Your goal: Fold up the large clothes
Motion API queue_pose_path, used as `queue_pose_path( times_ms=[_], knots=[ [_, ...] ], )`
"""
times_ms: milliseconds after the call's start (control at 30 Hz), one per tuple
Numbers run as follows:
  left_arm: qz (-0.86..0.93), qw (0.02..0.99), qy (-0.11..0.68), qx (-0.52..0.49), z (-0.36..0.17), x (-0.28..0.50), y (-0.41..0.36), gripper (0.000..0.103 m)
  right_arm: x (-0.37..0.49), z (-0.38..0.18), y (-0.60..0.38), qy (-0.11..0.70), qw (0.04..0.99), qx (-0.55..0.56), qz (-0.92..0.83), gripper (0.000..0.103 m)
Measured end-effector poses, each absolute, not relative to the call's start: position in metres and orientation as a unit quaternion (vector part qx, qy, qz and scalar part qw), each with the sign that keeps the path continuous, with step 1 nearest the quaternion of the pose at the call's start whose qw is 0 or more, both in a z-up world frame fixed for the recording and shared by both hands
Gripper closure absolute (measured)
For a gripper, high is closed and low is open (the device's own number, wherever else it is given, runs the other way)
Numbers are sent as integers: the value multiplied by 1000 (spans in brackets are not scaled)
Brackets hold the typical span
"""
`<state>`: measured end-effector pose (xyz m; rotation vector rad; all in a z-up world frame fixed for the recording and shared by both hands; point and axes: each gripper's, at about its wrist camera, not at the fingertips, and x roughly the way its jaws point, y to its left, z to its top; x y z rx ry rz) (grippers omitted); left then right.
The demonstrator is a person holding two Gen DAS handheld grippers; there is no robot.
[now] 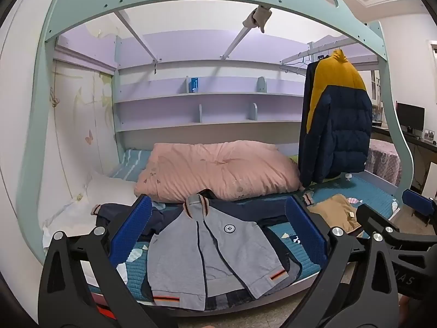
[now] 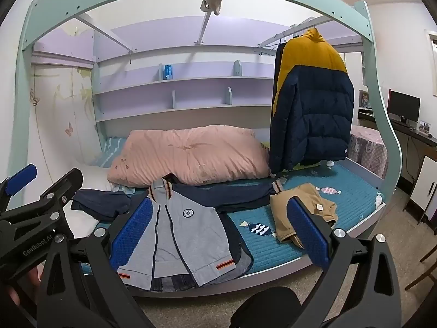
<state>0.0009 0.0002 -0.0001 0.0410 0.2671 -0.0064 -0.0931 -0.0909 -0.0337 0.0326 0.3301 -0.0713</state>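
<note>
Grey-and-navy jacket [image 1: 213,248] lying front-up on the bed [image 1: 363,199], sleeves spread, directly ahead of both grippers. Left gripper [image 1: 218,235] and right gripper [image 2: 218,235] hover apart from it, fingers spread wide, holding nothing. Judged best approach: pinch sleeve and hem edges, single layer only. Beyond lie tan trousers [image 2: 303,207] and pink quilt [image 1: 218,169].

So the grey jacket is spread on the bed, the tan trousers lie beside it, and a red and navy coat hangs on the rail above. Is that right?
Nearly. The hanging coat is yellow and navy, not red and navy, as the right wrist view shows. The rest holds: the grey jacket is spread on the bed, and the tan trousers lie beside it.
</note>
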Motion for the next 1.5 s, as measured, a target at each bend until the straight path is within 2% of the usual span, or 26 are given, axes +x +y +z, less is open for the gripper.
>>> queue_pose_path(
  times_ms=[1500],
  knots=[
    [-2,990,142,24,-22,24,-1,5,-64,-46,-103,177,983,27,-38,8]
  ],
)
